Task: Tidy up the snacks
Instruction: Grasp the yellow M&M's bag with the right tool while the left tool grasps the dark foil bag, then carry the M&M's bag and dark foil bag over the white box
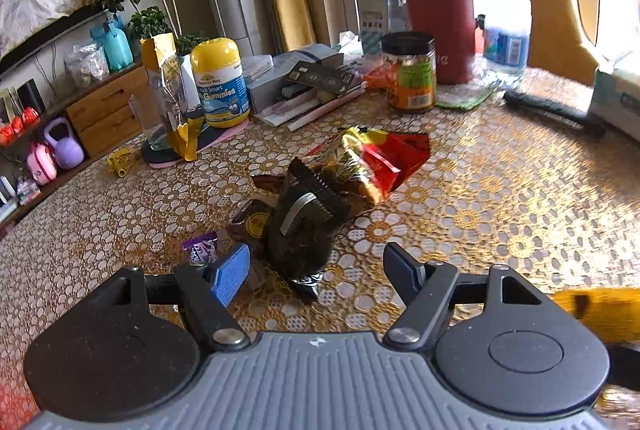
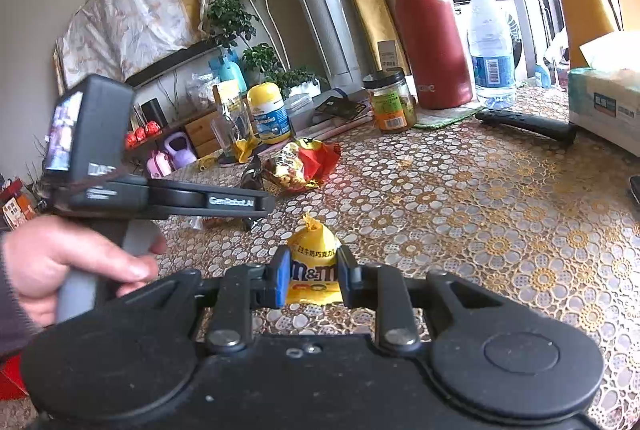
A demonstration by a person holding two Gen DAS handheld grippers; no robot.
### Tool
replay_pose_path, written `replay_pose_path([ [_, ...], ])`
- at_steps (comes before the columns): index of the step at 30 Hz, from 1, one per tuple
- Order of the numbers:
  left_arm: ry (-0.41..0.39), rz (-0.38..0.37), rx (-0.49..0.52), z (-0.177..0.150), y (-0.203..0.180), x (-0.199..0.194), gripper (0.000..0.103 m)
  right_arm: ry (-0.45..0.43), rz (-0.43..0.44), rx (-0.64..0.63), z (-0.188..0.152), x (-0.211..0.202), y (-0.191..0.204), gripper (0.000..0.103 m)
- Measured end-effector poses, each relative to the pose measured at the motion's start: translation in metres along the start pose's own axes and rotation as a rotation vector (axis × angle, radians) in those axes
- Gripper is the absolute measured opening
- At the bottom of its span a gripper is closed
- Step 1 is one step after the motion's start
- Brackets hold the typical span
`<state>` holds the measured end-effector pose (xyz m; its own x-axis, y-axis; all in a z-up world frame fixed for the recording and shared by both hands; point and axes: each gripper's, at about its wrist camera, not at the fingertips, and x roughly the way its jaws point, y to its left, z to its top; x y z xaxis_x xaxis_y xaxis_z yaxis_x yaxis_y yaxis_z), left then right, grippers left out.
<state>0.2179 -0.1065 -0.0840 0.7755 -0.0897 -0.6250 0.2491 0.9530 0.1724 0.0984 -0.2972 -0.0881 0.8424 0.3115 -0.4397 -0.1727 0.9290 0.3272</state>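
My right tool (image 2: 311,280) grips the yellow M&M's bag (image 2: 312,262); my left tool (image 1: 316,270) hangs released over the dark packet (image 1: 304,226) on the counter (image 1: 500,197).

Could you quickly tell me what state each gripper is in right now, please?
Left gripper: open, holding nothing, with a dark snack packet lying ahead of its jaws.
Right gripper: closed on a yellow M&M's packet.

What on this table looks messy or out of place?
The snacks lie scattered: a crumpled red and yellow bag sprawls open on its side, a dark packet stands crookedly just in front of it, and a small purple wrapper lies loose nearby. A torn-open gold bag slumps beside the gummies bottle.
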Motion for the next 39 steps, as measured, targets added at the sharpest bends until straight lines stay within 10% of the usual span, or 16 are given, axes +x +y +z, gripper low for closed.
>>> replay_pose_path([
  [6, 0.004, 0.023, 0.014, 0.001, 0.002, 0.018, 0.073, -0.005, 0.007, 0.030, -0.001, -0.002, -0.007, 0.023],
  [10, 0.002, 0.036, 0.016, 0.002, 0.003, 0.022, 0.042, -0.014, 0.008, 0.032, 0.000, -0.004, -0.008, 0.023],
  [15, -0.003, 0.052, -0.010, -0.003, 0.006, 0.014, 0.028, -0.014, -0.003, 0.033, -0.001, -0.006, -0.008, 0.023],
  [39, -0.077, 0.013, -0.169, -0.049, 0.040, -0.149, 0.027, -0.045, 0.038, -0.088, 0.004, -0.041, 0.055, 0.023],
])
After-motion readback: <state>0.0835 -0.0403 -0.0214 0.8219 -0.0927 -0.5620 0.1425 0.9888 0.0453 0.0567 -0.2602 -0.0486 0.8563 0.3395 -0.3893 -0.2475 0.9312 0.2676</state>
